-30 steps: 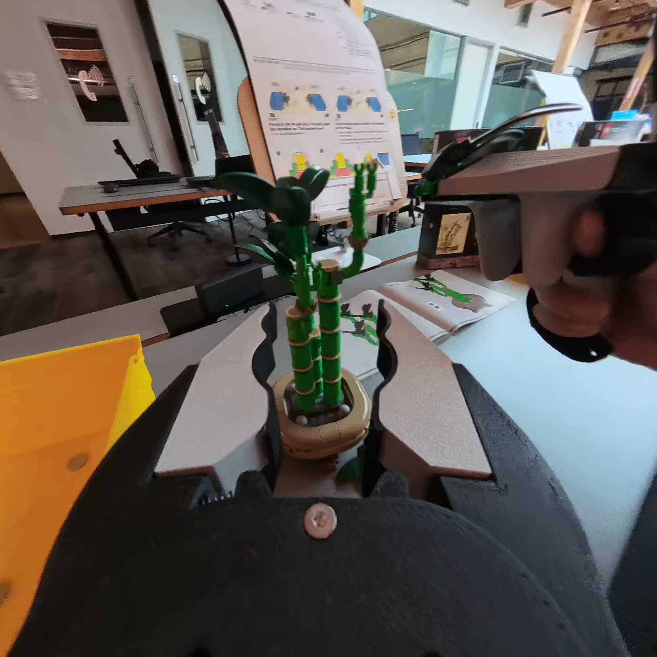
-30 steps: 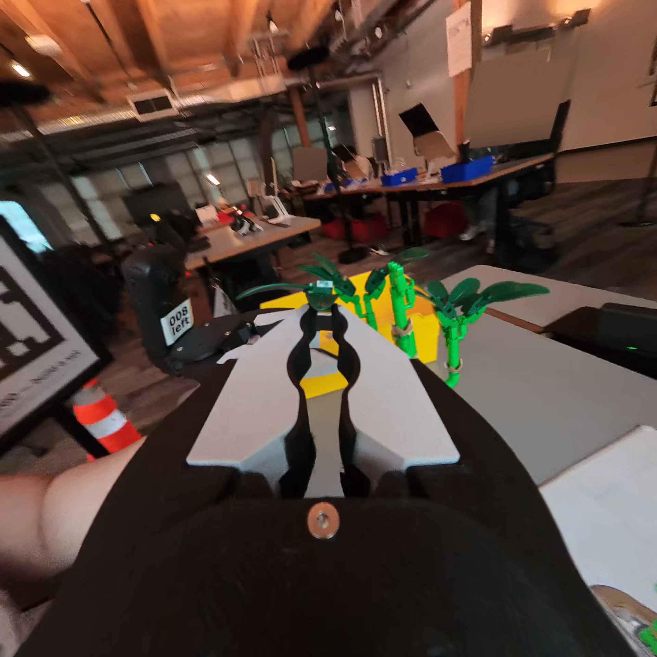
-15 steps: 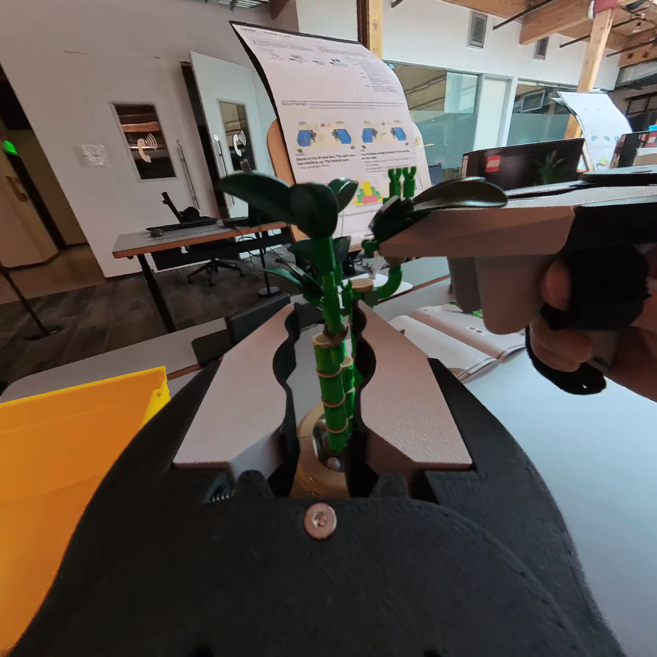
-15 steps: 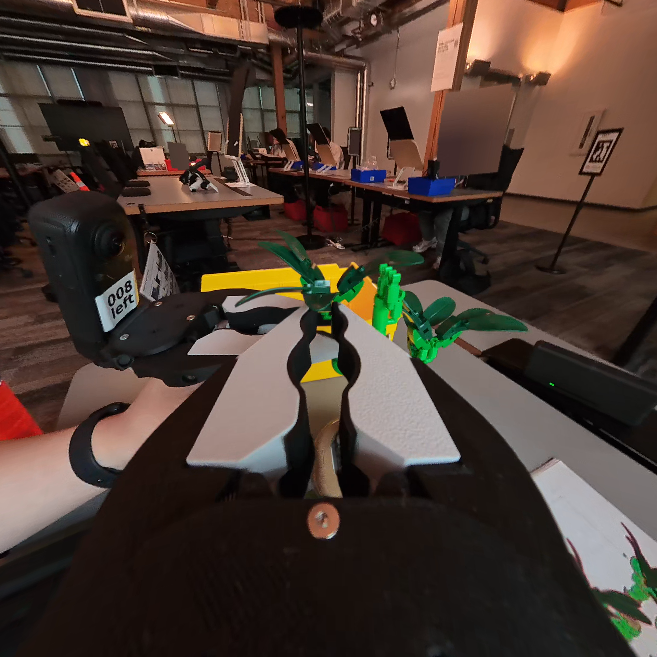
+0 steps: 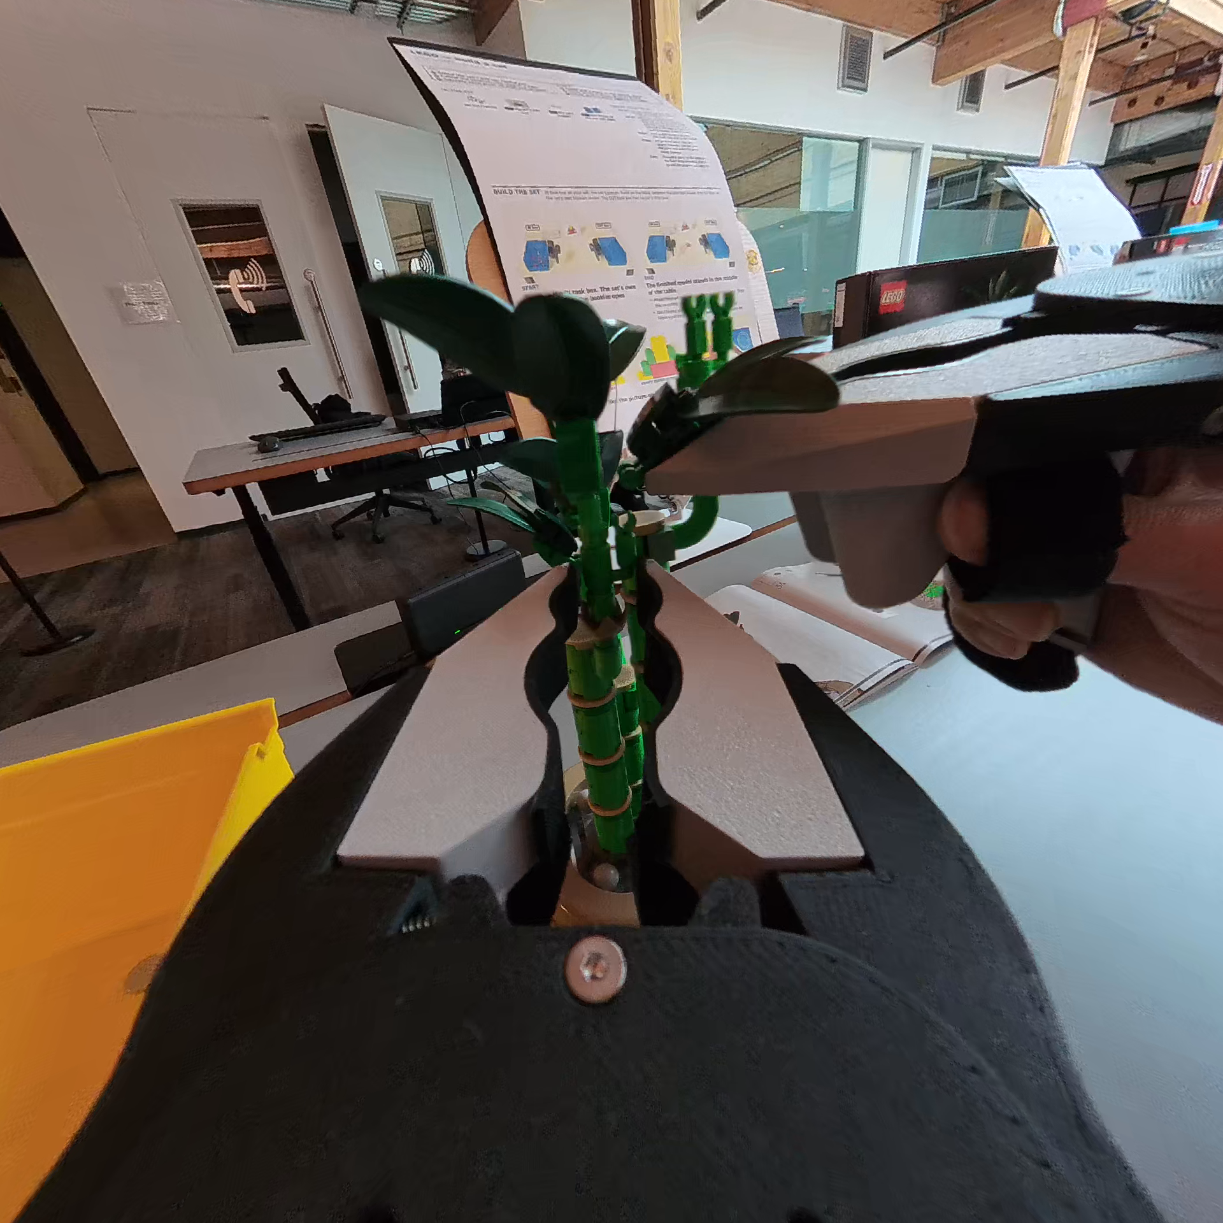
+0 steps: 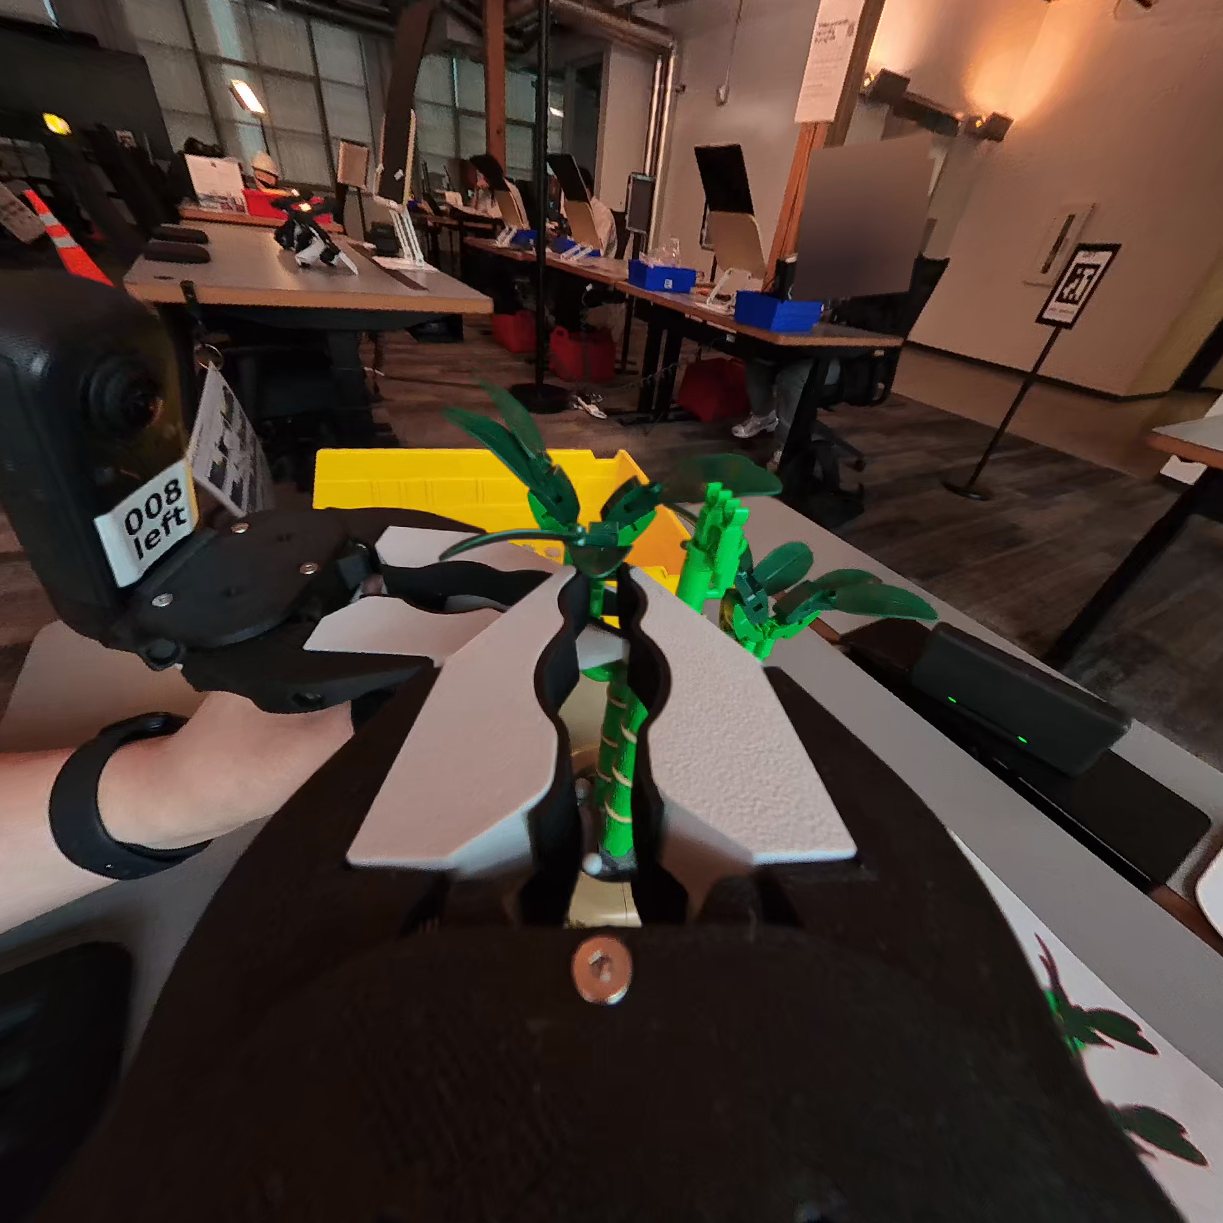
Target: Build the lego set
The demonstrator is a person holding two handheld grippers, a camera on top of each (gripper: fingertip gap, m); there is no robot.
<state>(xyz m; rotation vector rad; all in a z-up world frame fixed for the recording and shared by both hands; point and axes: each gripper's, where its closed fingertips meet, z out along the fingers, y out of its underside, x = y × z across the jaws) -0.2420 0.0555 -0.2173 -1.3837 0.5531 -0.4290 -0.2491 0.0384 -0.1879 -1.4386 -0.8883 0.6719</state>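
The step in hand appears to be fitting a leaf cluster to a stalk of the bamboo model (image 5: 599, 715), which stands upright in its tan pot (image 5: 582, 887) on the grey table (image 5: 1059, 827), close to the centre of both wrist views. The left gripper (image 5: 605, 582) has its fingers closed most of the way around the lower green stalks, with only a narrow gap left; whether the pads press the stalks cannot be told for certain, but the hold reads as a brace. The right gripper (image 6: 599, 576) enters the left wrist view from 3 o'clock, its fingers pinched nearly together on the dark leaf cluster (image 6: 595, 549) at the tips, just beside the model's upper stalks. Judged from this, the next move calls for lining the cluster's stub up over a free stalk top and pressing down while the left gripper keeps the model from tipping; the thin stalks may flex or come apart under side load. In the left wrist view a yellow bin (image 5: 119, 860) sits at 8 o'clock, an open instruction booklet (image 5: 827, 629) lies at 3 o'clock, and a curved instruction sheet (image 5: 595, 198) stands at 12 o'clock. The room is an open workshop with further desks (image 6: 298, 284), blue trays (image 6: 774, 311) and exposed timber beams.
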